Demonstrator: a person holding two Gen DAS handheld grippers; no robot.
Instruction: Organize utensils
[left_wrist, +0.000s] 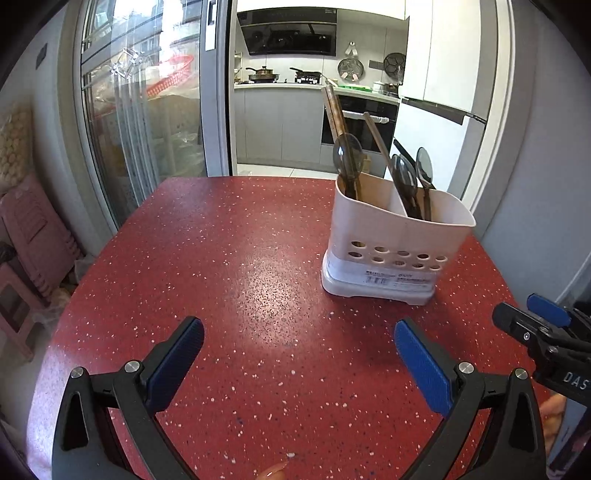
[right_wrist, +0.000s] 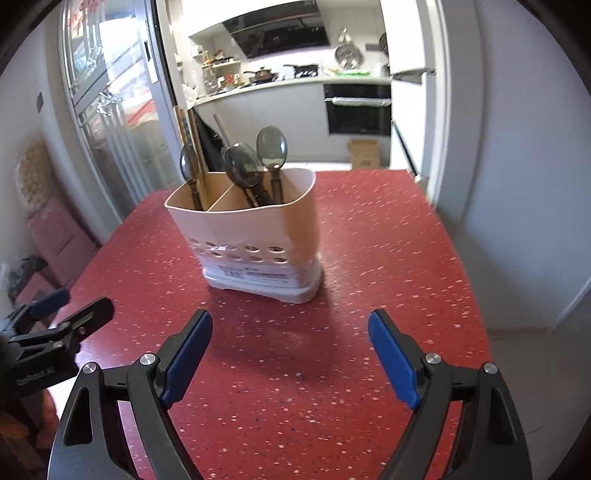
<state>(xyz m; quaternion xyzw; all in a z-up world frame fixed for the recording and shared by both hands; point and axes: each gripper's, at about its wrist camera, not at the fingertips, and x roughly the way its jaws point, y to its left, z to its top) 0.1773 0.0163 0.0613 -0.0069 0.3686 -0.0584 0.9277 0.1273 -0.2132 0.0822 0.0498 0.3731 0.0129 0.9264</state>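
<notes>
White utensil holder (right_wrist: 255, 236) stands beyond empty, spread right gripper (right_wrist: 290, 354) jaws.

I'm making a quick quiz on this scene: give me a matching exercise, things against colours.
Things:
1. table
2. utensil holder
3. left claw pads
4. spoon bowls

Colours:
A. blue
B. red with pale specks
C. dark grey
D. cream white

Pairs: 1-B, 2-D, 3-A, 4-C
</notes>
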